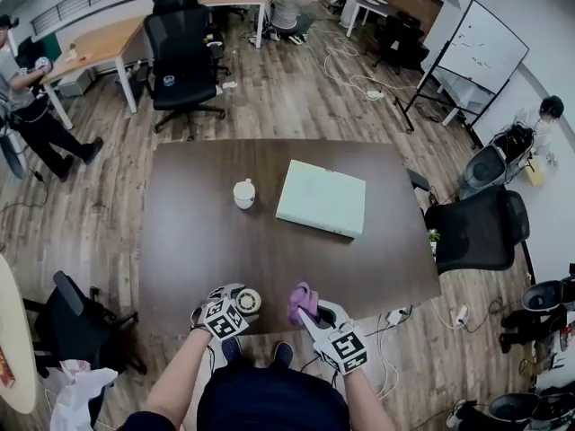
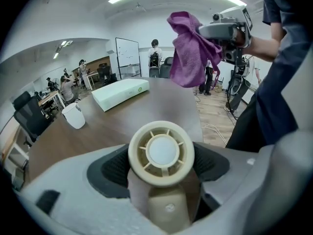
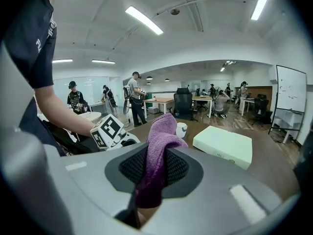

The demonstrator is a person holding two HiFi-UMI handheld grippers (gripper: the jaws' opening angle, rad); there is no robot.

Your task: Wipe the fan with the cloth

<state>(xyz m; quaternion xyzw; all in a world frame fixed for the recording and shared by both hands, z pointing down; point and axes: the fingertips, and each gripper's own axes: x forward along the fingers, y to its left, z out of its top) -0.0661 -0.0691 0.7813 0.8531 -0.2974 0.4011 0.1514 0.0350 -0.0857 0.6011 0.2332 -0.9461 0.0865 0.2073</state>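
Head view, table: dark brown top, seen from steeply above.
Head view, fan: small cream handheld fan at the near table edge, held in the left gripper.
Head view, cloth: purple cloth bunched at the tip of the right gripper, just beside the fan, with a gap between them.
Head view, cup and box: white cup near mid-table. A flat pale green box lies to its right, apart from it.
Head view, marker cubes: 1 on each gripper, with black-and-white square patterns.
Head view, room: black office chair beyond the far edge. Whiteboard at upper right, its marks too small to read.
Left gripper view, jaws: the left gripper stands wide, its 2 dark pads pressed on opposite sides of the fan's round head.
Left gripper view, fan: the fan shows a ribbed ring and a white centre disc facing the camera. Its handle runs down between the jaws, and a small mark on the handle is illegible.
Left gripper view, cloth: the cloth hangs from the right gripper at upper right, above the table and apart from the fan.
Left gripper view, table things: cup at left, box beyond it.
Right gripper view, jaws: the right gripper is nearly closed, pinching a fold of the cloth, which rises above the pads.
Right gripper view, surroundings: the left gripper's marker cube at left, the cup behind the cloth's tip, and the box at right with a small green mark, unreadable.
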